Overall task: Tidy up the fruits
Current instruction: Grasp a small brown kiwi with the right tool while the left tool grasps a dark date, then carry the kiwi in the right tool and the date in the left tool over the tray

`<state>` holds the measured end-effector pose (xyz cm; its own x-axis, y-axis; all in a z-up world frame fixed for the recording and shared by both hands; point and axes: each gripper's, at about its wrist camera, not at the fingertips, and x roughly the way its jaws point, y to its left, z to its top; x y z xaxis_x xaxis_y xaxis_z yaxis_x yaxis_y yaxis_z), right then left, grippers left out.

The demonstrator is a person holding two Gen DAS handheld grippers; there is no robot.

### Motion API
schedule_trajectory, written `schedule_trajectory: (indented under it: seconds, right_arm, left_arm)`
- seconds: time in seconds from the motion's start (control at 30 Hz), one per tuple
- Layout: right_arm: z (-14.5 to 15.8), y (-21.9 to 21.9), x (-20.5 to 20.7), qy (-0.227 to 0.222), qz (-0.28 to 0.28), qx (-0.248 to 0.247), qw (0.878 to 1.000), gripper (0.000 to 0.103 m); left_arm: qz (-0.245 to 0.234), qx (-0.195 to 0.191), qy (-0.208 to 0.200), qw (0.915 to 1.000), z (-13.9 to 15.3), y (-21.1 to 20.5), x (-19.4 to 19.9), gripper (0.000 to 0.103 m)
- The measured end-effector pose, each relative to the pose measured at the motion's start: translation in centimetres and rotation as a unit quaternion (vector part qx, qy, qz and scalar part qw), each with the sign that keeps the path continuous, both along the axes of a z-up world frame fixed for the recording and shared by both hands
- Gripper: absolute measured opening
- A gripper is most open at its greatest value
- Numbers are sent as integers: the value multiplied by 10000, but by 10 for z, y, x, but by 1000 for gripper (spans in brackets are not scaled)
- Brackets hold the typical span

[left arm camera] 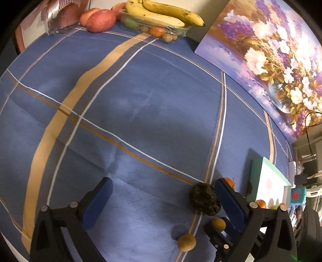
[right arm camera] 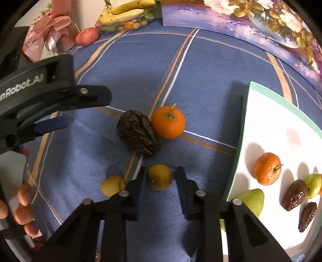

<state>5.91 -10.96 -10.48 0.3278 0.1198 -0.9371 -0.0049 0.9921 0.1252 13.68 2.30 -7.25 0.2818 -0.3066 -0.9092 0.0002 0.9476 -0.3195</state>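
A small tan round fruit [right arm camera: 160, 177] lies between the fingers of my right gripper [right arm camera: 161, 177], whose jaws stand open around it. A second tan fruit [right arm camera: 112, 185] lies just left of it. A wrinkled dark fruit [right arm camera: 138, 133] touches an orange [right arm camera: 168, 123] further out. My left gripper [left arm camera: 163, 195] is open and empty above the blue cloth; the dark fruit [left arm camera: 205, 199] lies by its right finger. The white tray [right arm camera: 267, 129] at right holds an orange [right arm camera: 267, 171], a green pear [right arm camera: 252, 200], dark fruits and a small green fruit.
At the far edge a clear container [left arm camera: 155, 28] holds small fruits with bananas [left arm camera: 161, 14] on top, and apples [left arm camera: 100, 20] lie beside it. A flower painting [left arm camera: 271, 60] leans at the right. A pink wrapped bouquet [right arm camera: 50, 30] stands far left.
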Motion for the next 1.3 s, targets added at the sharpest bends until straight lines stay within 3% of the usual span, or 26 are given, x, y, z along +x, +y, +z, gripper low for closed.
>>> schedule_trajectory:
  seconds: [0.13, 0.5, 0.67, 0.93, 1.3]
  right_arm:
    - [1, -5, -2, 5, -17, 11, 10000, 25]
    - [28, -47, -26, -253, -396, 96, 9988, 25]
    - [40, -55, -38, -437, -524, 93, 9976, 25]
    - [46, -65, -49, -531, -644, 139, 9964, 25]
    - [61, -80, -52, -849, -988, 231, 9912, 25]
  left_arm:
    - [-69, -103, 32, 9999, -1, -6, -1, 101]
    - [-410, -515, 249, 9975, -8, -33, -2, 75]
    - [-424, -800, 445, 9949, -17, -41, -1, 46]
    - [-321, -933, 419, 9942, -14, -36, -1, 43]
    - [-326, -1112, -69, 9932, 21, -25, -6, 42]
